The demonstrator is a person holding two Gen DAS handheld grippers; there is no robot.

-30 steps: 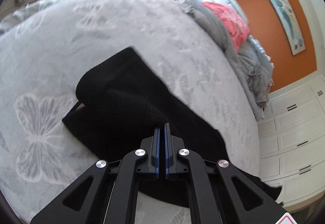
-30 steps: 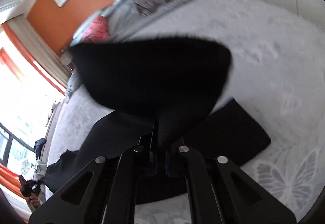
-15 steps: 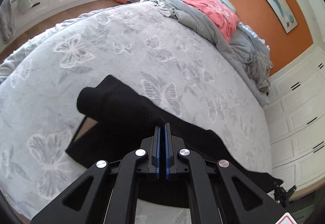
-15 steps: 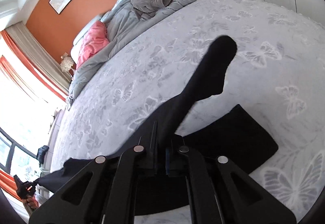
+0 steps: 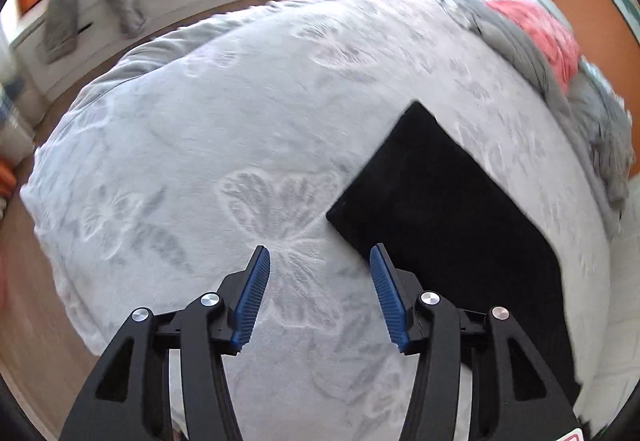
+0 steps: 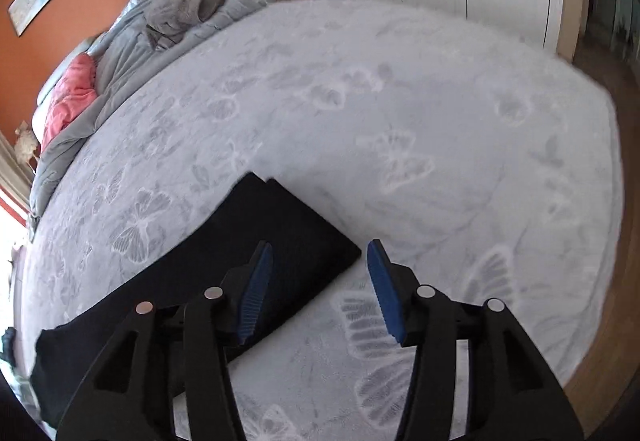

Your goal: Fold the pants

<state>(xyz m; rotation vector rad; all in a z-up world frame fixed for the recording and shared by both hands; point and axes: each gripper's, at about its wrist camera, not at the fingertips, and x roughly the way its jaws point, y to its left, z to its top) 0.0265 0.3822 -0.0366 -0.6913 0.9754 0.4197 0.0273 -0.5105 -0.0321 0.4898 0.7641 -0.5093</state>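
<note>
Pants (image 5: pixel 448 209) lie folded flat on the bed (image 5: pixel 240 113), so both the left gripper (image 5: pixel 316 293) and right gripper (image 6: pixel 316 289) are opening their fingers, nothing between them.

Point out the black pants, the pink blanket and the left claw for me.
Pants (image 5: pixel 448 209), left wrist view, middle of the folded top layer.
Pink blanket (image 5: pixel 548 29), left wrist view, its upper surface.
Left claw (image 5: pixel 316 259), left wrist view, midway between fingertips.

We've got the pants (image 5: pixel 448 209) lying flat on the bed (image 5: pixel 224 113), bedding heap (image 5: pixel 532 41) at its far end
</note>
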